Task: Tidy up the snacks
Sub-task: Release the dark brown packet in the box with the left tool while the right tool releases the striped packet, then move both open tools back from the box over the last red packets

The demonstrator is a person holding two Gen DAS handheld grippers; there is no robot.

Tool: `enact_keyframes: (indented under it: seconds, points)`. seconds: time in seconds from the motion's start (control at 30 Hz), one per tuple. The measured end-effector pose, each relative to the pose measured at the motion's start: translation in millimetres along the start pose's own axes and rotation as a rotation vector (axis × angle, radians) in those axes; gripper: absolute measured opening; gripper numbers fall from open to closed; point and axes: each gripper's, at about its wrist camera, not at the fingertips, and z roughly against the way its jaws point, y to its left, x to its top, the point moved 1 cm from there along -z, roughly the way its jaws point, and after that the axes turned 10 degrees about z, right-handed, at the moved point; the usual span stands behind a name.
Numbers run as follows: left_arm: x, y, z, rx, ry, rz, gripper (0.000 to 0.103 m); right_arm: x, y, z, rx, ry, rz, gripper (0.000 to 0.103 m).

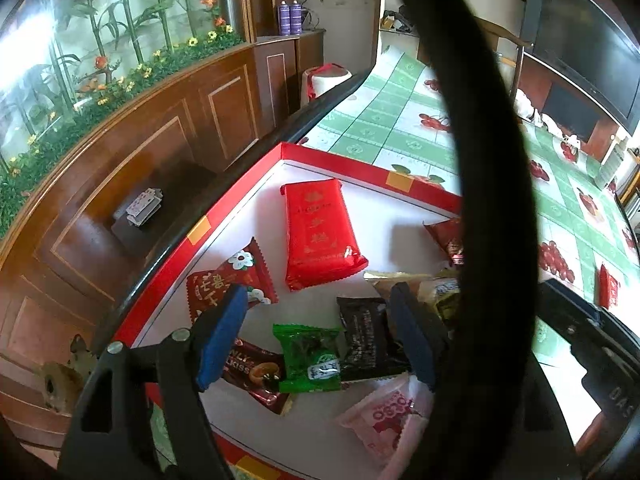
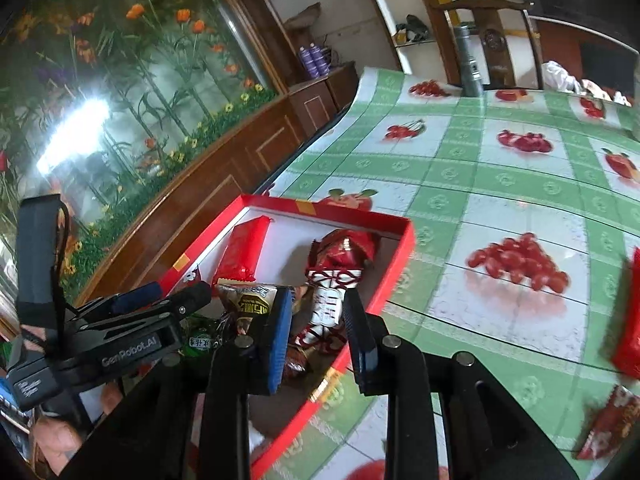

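A red-rimmed white box [image 1: 236, 196] holds several snacks: a large red packet [image 1: 320, 228], a red flower-print packet [image 1: 236, 276], a green packet [image 1: 310, 356], a black packet [image 1: 366, 336], a pink packet [image 1: 388, 416]. My left gripper [image 1: 320, 332] hovers open over the green and black packets, holding nothing. In the right wrist view my right gripper [image 2: 320, 328] is over the box [image 2: 400, 264], its fingers on either side of a red-and-white patterned packet [image 2: 334, 296]. Whether they press it is unclear. The left gripper also shows in the right wrist view [image 2: 160, 300].
The box sits on a green-checked fruit-print tablecloth [image 2: 500, 184]. Loose red packets [image 2: 628, 320] [image 2: 612, 424] lie on the cloth at right. A thick black cable [image 1: 492, 160] crosses the left wrist view. A wooden cabinet [image 1: 140, 160] runs along the table's left edge.
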Motion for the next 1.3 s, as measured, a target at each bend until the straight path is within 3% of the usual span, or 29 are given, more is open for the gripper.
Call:
enact_keyframes:
  seconds: [0.1, 0.27, 0.4, 0.67, 0.87, 1.13, 1.3]
  points:
    - [-2, -5, 6, -0.007, -0.003, -0.009, 0.077, -6, -9, 17, -0.024, -0.017, -0.019, 0.041]
    - [-8, -21, 17, -0.025, -0.008, -0.035, 0.079, -22, -28, 53, -0.078, -0.053, -0.058, 0.044]
    - [-13, -35, 26, -0.046, -0.010, -0.066, 0.079, -41, -47, 85, -0.159, -0.095, -0.093, 0.059]
    - [-30, -73, 39, -0.101, 0.004, -0.139, 0.083, -97, -101, 136, -0.338, -0.060, -0.199, 0.060]
    - [-46, -104, 48, -0.127, 0.018, -0.208, 0.085, -117, -124, 156, -0.364, -0.056, -0.263, 0.062]
    - [-73, -142, 57, -0.166, 0.037, -0.323, 0.086, -118, -136, 170, -0.370, -0.084, -0.300, 0.064]
    - [-82, -152, 58, -0.181, 0.056, -0.342, 0.086, -99, -153, 162, -0.394, -0.084, -0.324, 0.069]
